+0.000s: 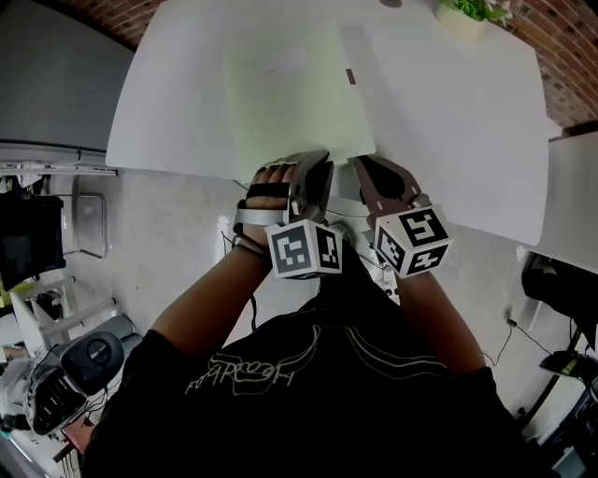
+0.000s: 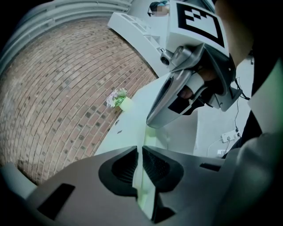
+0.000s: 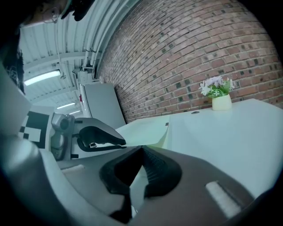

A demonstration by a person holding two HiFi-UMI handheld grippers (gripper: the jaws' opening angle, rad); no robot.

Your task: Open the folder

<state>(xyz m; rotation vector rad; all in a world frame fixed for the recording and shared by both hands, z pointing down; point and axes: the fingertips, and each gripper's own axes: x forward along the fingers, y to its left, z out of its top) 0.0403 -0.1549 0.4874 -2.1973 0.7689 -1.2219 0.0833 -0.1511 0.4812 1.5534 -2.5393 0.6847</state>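
Note:
A pale green folder [image 1: 290,103] lies flat on the white table [image 1: 448,112], its near edge at the table's front. My left gripper [image 1: 318,170] sits at that near edge, and in the left gripper view its jaws [image 2: 140,150] stand almost together with the thin green sheet [image 2: 148,137] pinched between the pads. My right gripper [image 1: 366,173] is just to its right at the folder's near right corner. In the right gripper view its tips [image 3: 140,150] meet on the folder's edge [image 3: 141,130]. Each gripper shows in the other's view.
A small pot of flowers [image 1: 472,14] stands at the table's far right, by the brick wall [image 3: 185,53]. A second white tabletop [image 1: 575,201] adjoins on the right. Floor, cables and equipment lie below the table's front edge.

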